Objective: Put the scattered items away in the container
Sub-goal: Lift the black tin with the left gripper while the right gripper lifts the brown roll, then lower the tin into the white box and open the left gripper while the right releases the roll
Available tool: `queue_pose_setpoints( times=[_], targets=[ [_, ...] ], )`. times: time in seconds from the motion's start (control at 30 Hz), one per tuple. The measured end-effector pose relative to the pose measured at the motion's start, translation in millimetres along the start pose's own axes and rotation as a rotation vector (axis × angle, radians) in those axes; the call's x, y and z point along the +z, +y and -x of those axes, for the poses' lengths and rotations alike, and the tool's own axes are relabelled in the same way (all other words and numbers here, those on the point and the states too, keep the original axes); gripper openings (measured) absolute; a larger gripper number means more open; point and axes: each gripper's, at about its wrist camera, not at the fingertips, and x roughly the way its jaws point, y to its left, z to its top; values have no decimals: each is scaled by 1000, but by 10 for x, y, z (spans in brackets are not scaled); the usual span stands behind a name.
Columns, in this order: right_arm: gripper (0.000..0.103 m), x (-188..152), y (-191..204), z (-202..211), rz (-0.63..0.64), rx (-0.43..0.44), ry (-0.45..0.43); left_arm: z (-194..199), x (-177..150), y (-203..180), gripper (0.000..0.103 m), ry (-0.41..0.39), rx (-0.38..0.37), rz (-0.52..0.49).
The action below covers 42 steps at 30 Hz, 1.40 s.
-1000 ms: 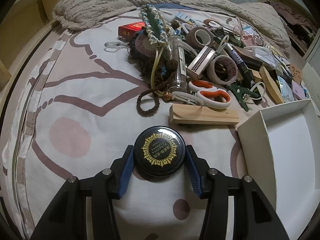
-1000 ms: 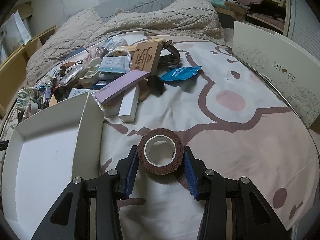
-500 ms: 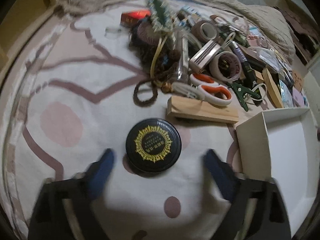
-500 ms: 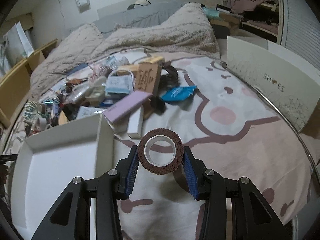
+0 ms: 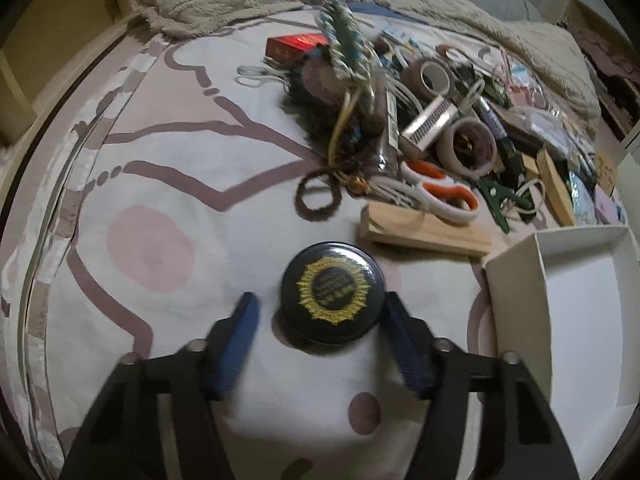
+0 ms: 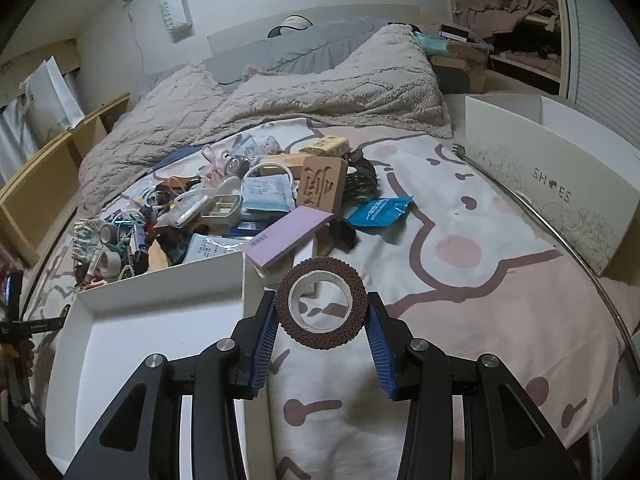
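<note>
**White box waits; tape roll held, tin flanked**

White box (image 6: 160, 344) sits at nine o'clock of the right gripper (image 6: 320, 312), which clamps a light, stiff, rough-edged tape roll (image 6: 320, 304) across its rim. Left gripper (image 5: 320, 320) spreads wide, flanking the rigid, slippery round tin (image 5: 332, 292); its sides offer the best grip.

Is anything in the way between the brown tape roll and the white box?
Only the box's own wall. The right tool holds the brown crinkly tape roll just right of the white cardboard box. Its upright near side wall stands between them, so the roll must pass over it.
</note>
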Motion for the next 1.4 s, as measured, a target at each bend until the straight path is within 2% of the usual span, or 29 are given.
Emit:
queue_pose_setpoints(
  times=[0.07,0.4,0.63,0.83,1.07,1.4],
  targets=[
    [44,9,36,16,8,0,-4,26,2,14,49,-14,4,-14],
    [44,31,202,64,35,15,-16,205,13,-141,49,-77,-22,-101],
    [44,28,447,77,79,64,-13,448,51,-341,49,-135,-76,-149],
    [44,-46,740,21,133,138,35,651,28,-632,49,-156,-123,-202],
    [44,-177,1055,-69,213,160,101,742,-108,-1103,49,-131,-212,-312],
    [44,-444,1360,-236,298,188,238,593,-390,-1637,49,-15,-305,-455]
  ],
)
